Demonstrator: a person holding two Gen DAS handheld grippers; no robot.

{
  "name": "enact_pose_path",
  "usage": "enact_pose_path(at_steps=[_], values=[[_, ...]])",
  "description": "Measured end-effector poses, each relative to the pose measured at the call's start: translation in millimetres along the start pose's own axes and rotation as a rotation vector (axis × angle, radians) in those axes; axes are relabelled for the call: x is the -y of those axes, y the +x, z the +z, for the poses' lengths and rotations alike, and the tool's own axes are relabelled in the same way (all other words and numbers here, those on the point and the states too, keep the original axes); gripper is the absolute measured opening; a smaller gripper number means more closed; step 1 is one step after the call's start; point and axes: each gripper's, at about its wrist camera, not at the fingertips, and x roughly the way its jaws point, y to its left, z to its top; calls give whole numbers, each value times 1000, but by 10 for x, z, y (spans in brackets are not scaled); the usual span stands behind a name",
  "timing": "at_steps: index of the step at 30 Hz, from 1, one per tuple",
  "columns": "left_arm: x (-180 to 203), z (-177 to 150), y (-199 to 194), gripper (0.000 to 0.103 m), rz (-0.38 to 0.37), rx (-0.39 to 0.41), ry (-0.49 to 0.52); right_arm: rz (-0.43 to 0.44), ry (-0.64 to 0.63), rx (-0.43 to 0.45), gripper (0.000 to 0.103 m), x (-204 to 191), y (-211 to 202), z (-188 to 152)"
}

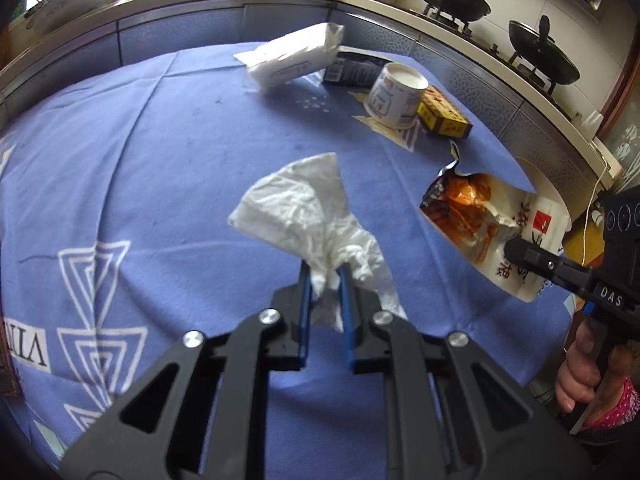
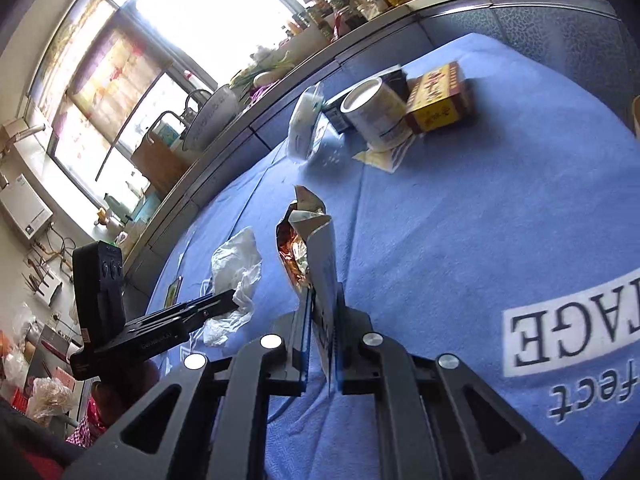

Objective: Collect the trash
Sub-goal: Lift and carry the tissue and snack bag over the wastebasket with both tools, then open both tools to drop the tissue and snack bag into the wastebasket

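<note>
Both claws clamped: left claw [image 1: 324, 276] on tissue [image 1: 308, 208], right claw [image 2: 322, 300] on snack bag [image 2: 308, 240].

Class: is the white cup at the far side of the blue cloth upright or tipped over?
Tipped. The white cup lies on its side on the cloth, its round end facing the camera.

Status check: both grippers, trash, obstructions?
Left gripper shut on crumpled tissue. Right gripper shut on snack wrapper. Cup, boxes remain. Nothing blocking.

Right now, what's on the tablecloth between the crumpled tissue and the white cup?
Nothing: in the left wrist view only bare blue tablecloth lies between the crumpled tissue and the white cup.
</note>
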Motion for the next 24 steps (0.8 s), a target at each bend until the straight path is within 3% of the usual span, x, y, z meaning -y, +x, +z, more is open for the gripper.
enact_pose_path(at_steps=[4, 8, 14, 21, 24], values=[[526, 272, 164, 13, -43, -24, 97, -46, 59, 102, 10, 374, -366, 100], [1202, 588, 395, 13, -135, -52, 202, -128, 102, 213, 10, 774, -810, 217], [2353, 1002, 807, 13, -259, -77, 370, -332, 180, 347, 10, 1475, -1517, 369], [3408, 1300, 1476, 13, -353, -173, 434, -596, 194, 357, 10, 2183, -1825, 616], [3702, 1289, 1777, 13, -371, -229, 437, -629, 217, 336, 10, 2486, -1818, 679]])
